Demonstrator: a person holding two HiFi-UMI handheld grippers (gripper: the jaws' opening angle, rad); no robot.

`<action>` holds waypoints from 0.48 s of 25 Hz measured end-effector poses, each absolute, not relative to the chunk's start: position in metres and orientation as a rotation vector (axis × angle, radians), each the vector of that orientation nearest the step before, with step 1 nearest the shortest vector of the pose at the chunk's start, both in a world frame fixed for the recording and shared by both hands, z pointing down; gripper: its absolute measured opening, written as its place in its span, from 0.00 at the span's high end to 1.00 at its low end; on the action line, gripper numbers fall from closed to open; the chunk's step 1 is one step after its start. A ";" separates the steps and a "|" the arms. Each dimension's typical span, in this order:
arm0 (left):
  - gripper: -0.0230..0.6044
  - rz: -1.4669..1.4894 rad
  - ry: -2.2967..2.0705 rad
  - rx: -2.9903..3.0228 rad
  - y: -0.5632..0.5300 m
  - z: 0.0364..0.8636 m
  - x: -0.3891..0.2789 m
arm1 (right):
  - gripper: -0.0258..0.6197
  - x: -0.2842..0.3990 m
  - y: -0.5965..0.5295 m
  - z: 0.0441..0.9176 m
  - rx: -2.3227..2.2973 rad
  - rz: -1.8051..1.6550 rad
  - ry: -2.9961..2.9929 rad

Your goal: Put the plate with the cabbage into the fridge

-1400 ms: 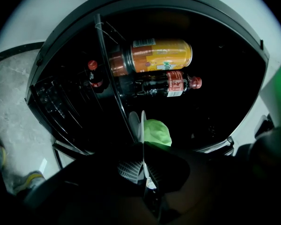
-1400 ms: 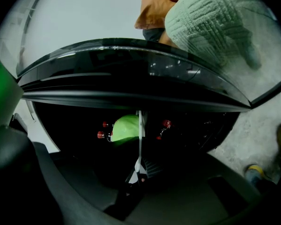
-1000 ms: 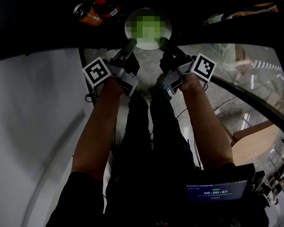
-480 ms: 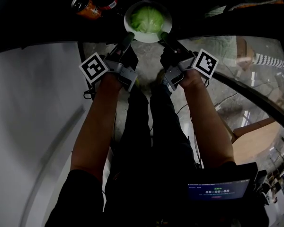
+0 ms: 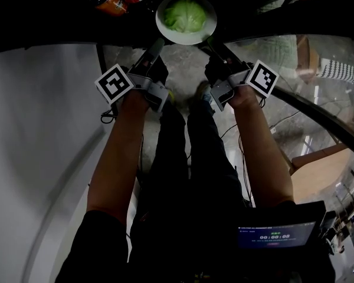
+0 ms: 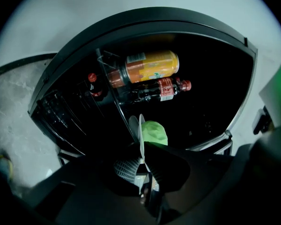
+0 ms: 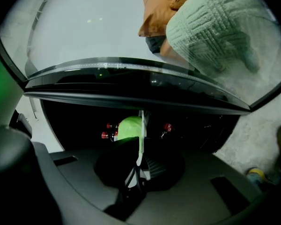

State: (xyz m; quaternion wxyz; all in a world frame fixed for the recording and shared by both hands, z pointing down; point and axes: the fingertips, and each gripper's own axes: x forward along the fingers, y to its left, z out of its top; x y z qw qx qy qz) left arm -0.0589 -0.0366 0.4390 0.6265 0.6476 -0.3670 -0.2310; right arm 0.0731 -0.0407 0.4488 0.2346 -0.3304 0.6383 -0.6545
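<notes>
Plate [image 6: 141,135] edge-on, cabbage [image 6: 155,131] part-hidden, fridge [image 6: 210,97] seemingly unlit

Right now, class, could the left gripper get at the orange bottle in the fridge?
Probably not. The left gripper is shut on the rim of the plate, sharing its load with the right gripper. The orange bottle lies close by, with nothing between, so setting the plate down first should free it.

Orange bottle [image 6: 147,67] beside dark bottle [image 6: 154,89], perhaps cola.
</notes>
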 end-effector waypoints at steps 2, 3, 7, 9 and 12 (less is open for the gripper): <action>0.95 -0.469 -0.877 1.539 -0.035 0.440 -0.060 | 0.93 0.075 -0.038 0.449 -0.945 -1.772 1.792; 0.95 -0.420 -0.909 1.581 -0.033 0.439 -0.060 | 0.93 0.076 -0.036 0.446 -0.973 -1.745 1.839; 0.95 -0.236 -1.029 1.781 -0.027 0.422 -0.055 | 0.95 0.078 -0.028 0.425 -1.105 -1.574 2.097; 0.95 -0.155 -1.087 1.876 -0.027 0.416 -0.053 | 0.95 0.078 -0.026 0.424 -1.183 -1.504 2.199; 0.95 -0.027 -1.161 2.013 -0.027 0.409 -0.050 | 0.95 0.076 -0.025 0.423 -1.270 -1.397 2.347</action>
